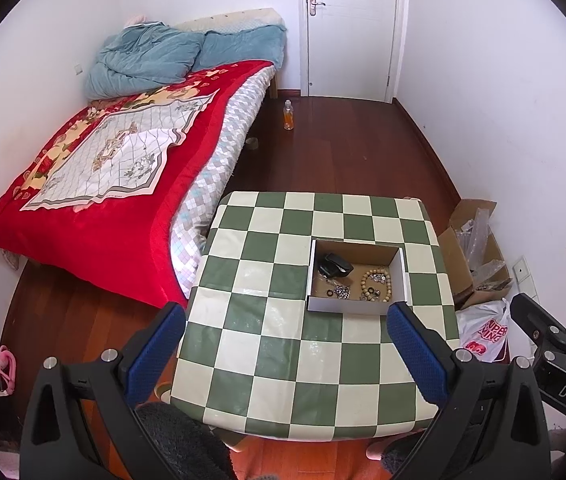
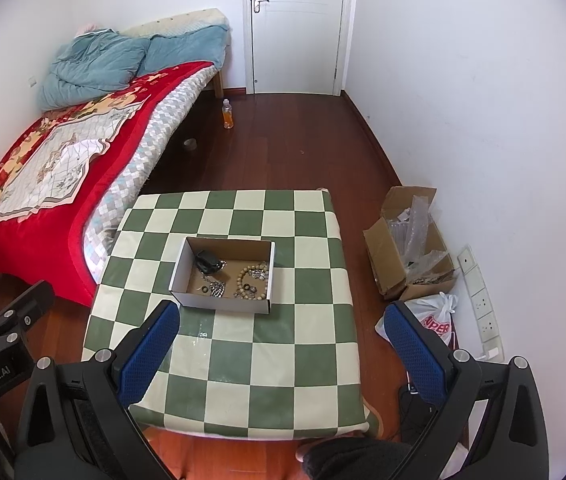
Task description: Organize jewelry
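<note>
An open cardboard box (image 1: 353, 308) (image 2: 221, 303) sits on the green-and-cream checkered table (image 1: 275, 344) (image 2: 243, 360). Inside lie a wooden bead bracelet (image 1: 375, 276) (image 2: 251, 272), a black pouch-like item (image 1: 335, 266) (image 2: 207, 262), a silvery chain heap (image 1: 341, 291) (image 2: 217, 289) and small rings. My left gripper (image 1: 287, 344) hovers open above the table's near half, short of the box, holding nothing. My right gripper (image 2: 283, 342) is likewise open and empty, held high over the table's near right side. Each view catches the other gripper at its edge.
A bed with a red blanket (image 1: 95, 184) (image 2: 35, 184) flanks the table on the left. An open carton (image 1: 475, 256) (image 2: 407, 248) and a plastic bag (image 1: 483, 330) (image 2: 435, 320) sit by the right wall. A bottle (image 1: 288, 116) (image 2: 227, 114) stands on the wooden floor near the door.
</note>
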Demonstrator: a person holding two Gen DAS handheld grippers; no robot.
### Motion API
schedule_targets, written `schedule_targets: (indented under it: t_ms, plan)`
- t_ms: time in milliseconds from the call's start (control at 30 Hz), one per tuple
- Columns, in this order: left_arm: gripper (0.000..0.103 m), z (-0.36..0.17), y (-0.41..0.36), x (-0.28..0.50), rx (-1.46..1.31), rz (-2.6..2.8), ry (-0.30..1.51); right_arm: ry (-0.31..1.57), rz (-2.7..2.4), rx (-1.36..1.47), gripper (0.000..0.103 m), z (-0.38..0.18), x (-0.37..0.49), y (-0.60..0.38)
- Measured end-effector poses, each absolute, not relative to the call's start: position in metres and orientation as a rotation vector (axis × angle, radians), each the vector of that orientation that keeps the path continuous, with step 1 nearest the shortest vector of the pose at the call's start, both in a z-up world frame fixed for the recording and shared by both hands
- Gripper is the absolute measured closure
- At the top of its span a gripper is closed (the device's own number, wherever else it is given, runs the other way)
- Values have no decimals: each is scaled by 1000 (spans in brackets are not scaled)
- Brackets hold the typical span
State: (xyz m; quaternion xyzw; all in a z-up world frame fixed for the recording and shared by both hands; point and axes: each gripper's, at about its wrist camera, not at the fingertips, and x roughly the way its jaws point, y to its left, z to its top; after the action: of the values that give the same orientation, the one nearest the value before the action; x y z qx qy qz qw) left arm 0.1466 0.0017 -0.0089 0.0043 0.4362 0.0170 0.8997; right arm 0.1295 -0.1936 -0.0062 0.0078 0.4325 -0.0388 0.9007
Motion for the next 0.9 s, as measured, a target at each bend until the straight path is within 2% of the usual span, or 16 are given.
schedule_targets:
  t_ms: [900]
  plan:
    - [1, 2, 2, 143, 8, 31, 889, 881, -88, 5, 0, 0, 129, -195]
